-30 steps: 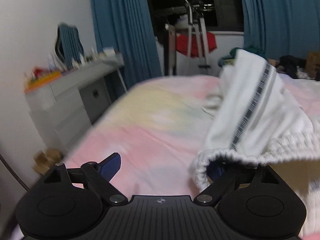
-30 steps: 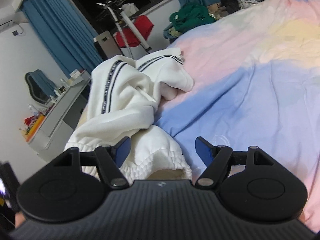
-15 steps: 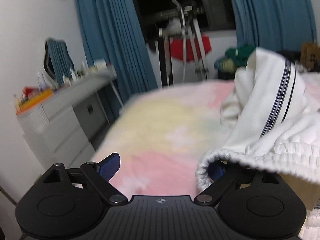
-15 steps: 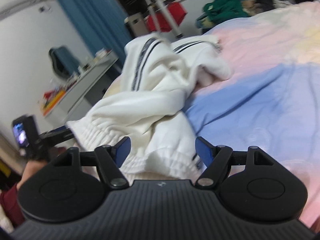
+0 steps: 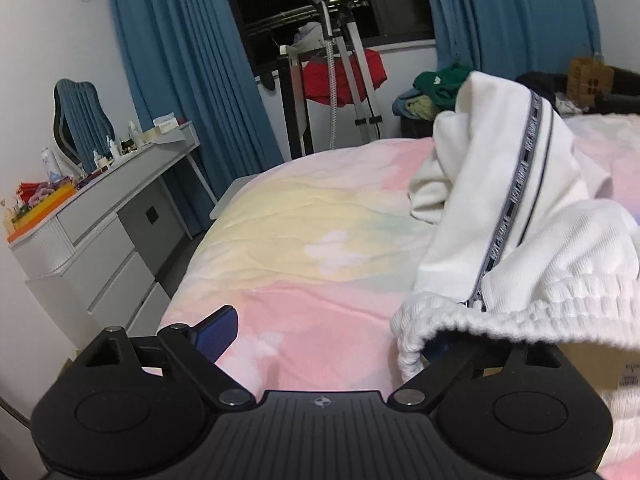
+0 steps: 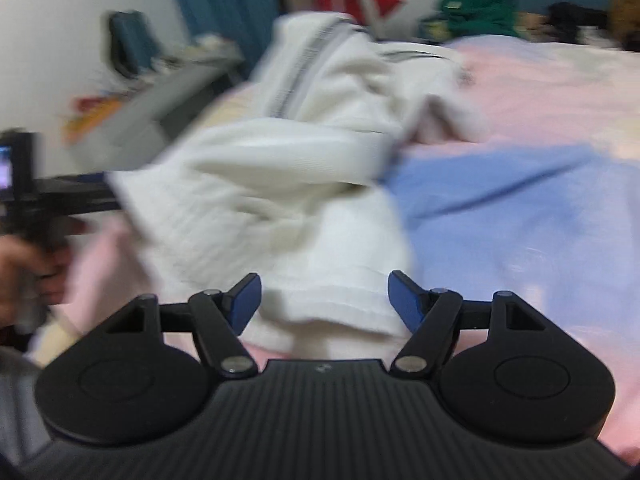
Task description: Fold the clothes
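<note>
White sweatpants (image 5: 520,220) with a dark side stripe lie bunched on the pastel bed cover (image 5: 320,240). My left gripper (image 5: 328,332) is open; its right finger sits inside the ribbed elastic waistband (image 5: 500,312), which hangs draped over it, while the left finger (image 5: 216,330) is bare. In the blurred right wrist view, my right gripper (image 6: 325,292) is open, with a lower fold of the sweatpants (image 6: 280,184) lying between its fingers. The left gripper (image 6: 60,196) and the hand (image 6: 24,268) holding it show at the left edge there.
A grey dresser (image 5: 100,240) with bottles and clutter stands left of the bed. Blue curtains (image 5: 180,80), a steamer stand (image 5: 340,60) and a pile of clothes (image 5: 436,88) are at the back. The blue part of the cover (image 6: 520,220) spreads to the right.
The left gripper has lifted the waistband hooked on its right finger and steadied. The right gripper has moved in over the garment, and its view is now motion-blurred.
</note>
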`<action>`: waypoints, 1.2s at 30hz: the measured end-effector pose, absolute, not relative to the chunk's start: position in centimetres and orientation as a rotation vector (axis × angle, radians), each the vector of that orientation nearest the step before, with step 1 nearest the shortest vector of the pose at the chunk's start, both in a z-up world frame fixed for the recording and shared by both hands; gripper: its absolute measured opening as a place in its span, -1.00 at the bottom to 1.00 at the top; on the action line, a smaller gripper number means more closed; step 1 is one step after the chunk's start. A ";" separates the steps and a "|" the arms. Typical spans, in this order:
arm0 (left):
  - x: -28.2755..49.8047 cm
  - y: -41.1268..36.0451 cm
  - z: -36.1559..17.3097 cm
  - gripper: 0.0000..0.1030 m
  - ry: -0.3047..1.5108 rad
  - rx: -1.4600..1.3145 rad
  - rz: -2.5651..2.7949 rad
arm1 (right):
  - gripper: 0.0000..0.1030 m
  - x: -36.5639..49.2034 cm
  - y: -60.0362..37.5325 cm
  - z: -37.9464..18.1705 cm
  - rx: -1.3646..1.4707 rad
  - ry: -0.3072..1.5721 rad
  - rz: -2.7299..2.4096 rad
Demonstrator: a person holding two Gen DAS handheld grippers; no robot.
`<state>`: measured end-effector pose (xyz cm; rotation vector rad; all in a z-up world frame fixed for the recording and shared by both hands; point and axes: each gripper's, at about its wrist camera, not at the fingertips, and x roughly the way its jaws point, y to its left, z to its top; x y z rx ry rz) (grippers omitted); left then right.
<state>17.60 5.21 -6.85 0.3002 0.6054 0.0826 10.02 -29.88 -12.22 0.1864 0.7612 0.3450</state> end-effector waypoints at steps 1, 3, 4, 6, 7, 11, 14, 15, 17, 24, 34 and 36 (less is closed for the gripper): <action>17.3 5.1 -7.0 0.81 0.610 0.313 0.082 | 0.44 10.0 -30.0 -12.4 0.192 0.779 0.341; 16.7 4.7 -7.3 0.81 0.632 0.340 0.068 | 0.41 10.1 -30.3 -12.7 0.207 0.815 0.340; 16.5 4.5 -7.5 0.81 0.645 0.353 0.061 | 0.41 9.9 -30.2 -12.6 0.195 0.819 0.347; 16.0 4.1 -7.9 0.80 0.663 0.385 0.046 | 0.41 9.4 -29.9 -12.5 0.169 0.824 0.361; 15.6 3.8 -8.1 0.80 0.669 0.404 0.038 | 0.44 9.2 -29.7 -12.4 0.156 0.827 0.368; 14.4 3.1 -8.4 0.79 0.666 0.451 -0.002 | 0.45 8.3 -29.1 -12.2 0.102 0.837 0.396; 13.8 2.6 -8.8 0.78 0.656 0.485 -0.029 | 0.40 8.7 -28.6 -13.2 0.015 0.874 0.346; 13.8 2.3 -9.1 0.77 0.655 0.501 -0.028 | 0.40 8.8 -28.4 -13.4 -0.013 0.880 0.332; 13.9 1.8 -9.8 0.74 0.650 0.541 -0.024 | 0.40 9.0 -28.0 -13.8 -0.068 0.892 0.306; 16.0 1.3 -11.2 0.72 0.602 0.560 0.098 | 0.38 10.0 -30.3 -13.4 -0.019 0.766 0.156; 18.5 1.0 -11.7 0.17 0.566 0.453 0.211 | -0.34 10.5 -31.1 -13.9 0.060 0.670 0.130; 18.3 1.2 -10.9 -0.07 0.556 0.413 0.193 | -0.67 10.3 -30.7 -13.7 0.094 0.687 0.171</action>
